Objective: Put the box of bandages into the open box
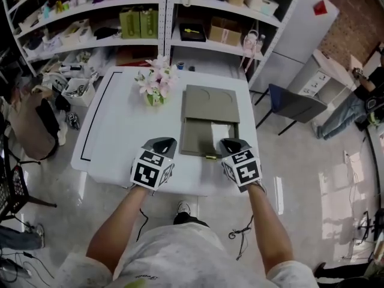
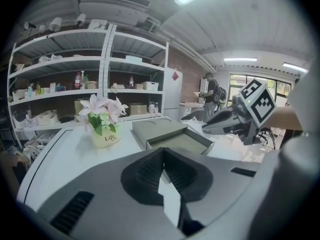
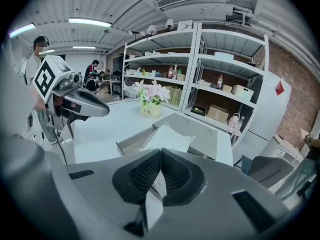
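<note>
Bandages sit in the box (looks done). Your left gripper and right gripper are closed, empty; back away.

White table, with a thin black line along its left side. The open box is a dull olive-grey and the box of bandages is plain white. The flowers are pink and white with green leaves, in a cream pot. The left gripper and right gripper are both grey with black ribbed pads, plus black-and-white square-marker cubes. There are two green boxes on the white shelves.
</note>
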`<state>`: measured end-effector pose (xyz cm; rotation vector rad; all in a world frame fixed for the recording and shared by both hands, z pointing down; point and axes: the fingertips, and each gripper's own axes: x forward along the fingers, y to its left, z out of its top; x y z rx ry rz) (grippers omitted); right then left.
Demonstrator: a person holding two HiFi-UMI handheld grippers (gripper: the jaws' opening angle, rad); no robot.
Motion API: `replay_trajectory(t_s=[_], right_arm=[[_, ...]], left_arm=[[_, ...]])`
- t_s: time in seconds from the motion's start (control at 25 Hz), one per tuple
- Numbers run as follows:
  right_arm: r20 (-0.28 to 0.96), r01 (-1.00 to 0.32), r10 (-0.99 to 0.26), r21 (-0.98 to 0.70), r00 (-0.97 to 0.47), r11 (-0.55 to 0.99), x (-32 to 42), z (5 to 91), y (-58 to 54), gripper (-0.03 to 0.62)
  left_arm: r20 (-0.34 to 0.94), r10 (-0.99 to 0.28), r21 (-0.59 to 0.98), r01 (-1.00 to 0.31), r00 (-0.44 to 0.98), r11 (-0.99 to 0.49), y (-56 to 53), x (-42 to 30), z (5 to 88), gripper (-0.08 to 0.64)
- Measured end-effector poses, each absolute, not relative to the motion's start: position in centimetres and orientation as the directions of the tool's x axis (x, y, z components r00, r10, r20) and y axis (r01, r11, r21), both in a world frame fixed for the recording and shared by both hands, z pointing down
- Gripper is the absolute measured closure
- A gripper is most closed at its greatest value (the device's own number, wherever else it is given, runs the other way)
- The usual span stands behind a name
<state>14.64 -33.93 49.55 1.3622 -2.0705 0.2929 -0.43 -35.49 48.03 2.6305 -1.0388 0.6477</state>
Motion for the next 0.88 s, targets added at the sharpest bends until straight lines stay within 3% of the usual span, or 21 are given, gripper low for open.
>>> replay_trajectory(t_s=[0.88], right_arm=[[0.795,-0.707,-0.511,0.152,-0.328,0.691,14.2,57.5,-39.9,0.586]], left_arm=[[0.537,-0.615,0.090,-0.764,0.578,-0.639,-39.3,-0.5,51.3,0.555]])
